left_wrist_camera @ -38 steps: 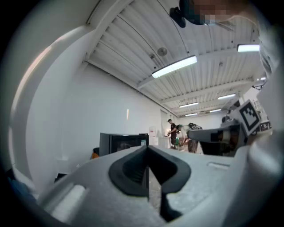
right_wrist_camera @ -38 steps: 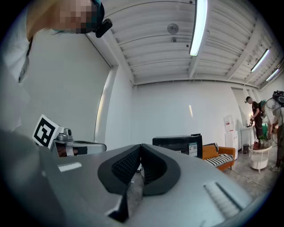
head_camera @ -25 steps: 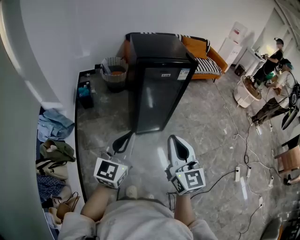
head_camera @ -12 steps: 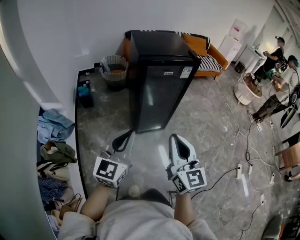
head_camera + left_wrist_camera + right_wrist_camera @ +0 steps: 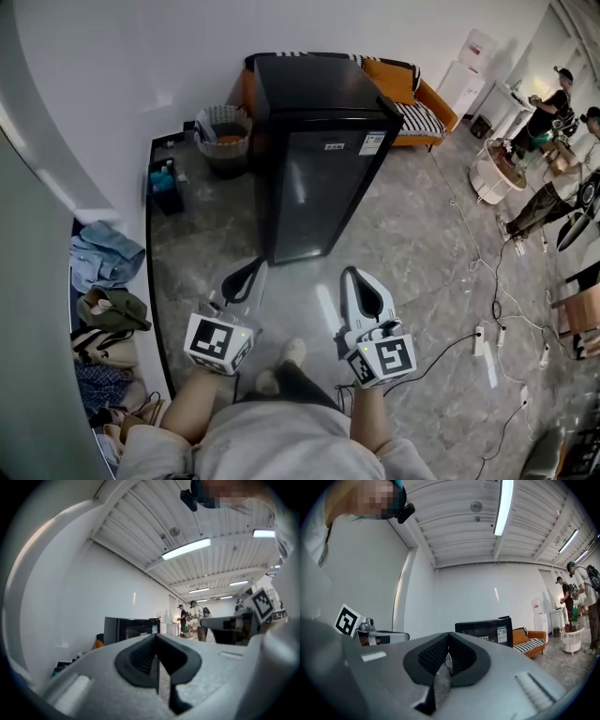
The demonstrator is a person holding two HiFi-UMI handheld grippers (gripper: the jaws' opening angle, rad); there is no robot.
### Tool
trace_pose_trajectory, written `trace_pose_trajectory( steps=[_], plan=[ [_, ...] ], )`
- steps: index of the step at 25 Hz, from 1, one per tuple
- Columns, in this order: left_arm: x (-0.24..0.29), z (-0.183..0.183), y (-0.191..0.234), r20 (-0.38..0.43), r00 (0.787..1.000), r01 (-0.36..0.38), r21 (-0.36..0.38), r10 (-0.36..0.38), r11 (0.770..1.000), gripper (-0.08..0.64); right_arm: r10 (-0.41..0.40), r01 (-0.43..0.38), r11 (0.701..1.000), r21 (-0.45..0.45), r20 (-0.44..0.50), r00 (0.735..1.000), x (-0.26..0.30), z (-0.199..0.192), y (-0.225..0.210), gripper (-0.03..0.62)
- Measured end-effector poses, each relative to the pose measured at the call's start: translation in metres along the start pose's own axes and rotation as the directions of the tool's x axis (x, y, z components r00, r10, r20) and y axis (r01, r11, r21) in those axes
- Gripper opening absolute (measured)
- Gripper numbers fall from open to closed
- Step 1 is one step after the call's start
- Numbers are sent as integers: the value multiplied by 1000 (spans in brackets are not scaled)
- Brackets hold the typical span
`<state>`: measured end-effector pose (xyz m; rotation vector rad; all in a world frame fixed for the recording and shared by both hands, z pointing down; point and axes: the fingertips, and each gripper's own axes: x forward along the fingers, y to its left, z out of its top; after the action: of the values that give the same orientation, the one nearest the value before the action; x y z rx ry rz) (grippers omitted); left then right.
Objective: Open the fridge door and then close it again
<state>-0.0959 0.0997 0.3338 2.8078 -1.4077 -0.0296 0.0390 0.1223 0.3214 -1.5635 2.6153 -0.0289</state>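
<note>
Ahead of both grippers, head view: the black fridge (image 5: 319, 159) stands upright against the white wall, its door (image 5: 314, 192) shut and facing the person. A basket (image 5: 223, 136) sits just left of the fridge and an orange sofa (image 5: 412, 98) behind it. The left gripper (image 5: 251, 274) and right gripper (image 5: 354, 278) are held side by side, both well short of the door and about equally far from it. The left one lines up with the door's left edge, the right one with its right edge. No handle can be made out, so the opening side is undecided.

Left gripper view: the left gripper (image 5: 157, 641) has its jaws pressed together on nothing. The fridge (image 5: 131, 629) shows beyond the tips, a little left of them.

Right gripper view: the right gripper (image 5: 449, 641) also has its jaws together and empty. The fridge (image 5: 485, 629) lies beyond, slightly right of the tips.

Judgement: opening not yet begun; a straight approach to the door comes first.
</note>
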Motion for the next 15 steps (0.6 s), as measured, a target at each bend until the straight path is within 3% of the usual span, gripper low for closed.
trace_pose_trajectory(
  steps=[15],
  plan=[
    [114, 5, 47, 6, 995, -99, 3, 99, 995, 2, 119, -119, 993, 4, 11, 993, 106, 7, -86, -11]
  ],
)
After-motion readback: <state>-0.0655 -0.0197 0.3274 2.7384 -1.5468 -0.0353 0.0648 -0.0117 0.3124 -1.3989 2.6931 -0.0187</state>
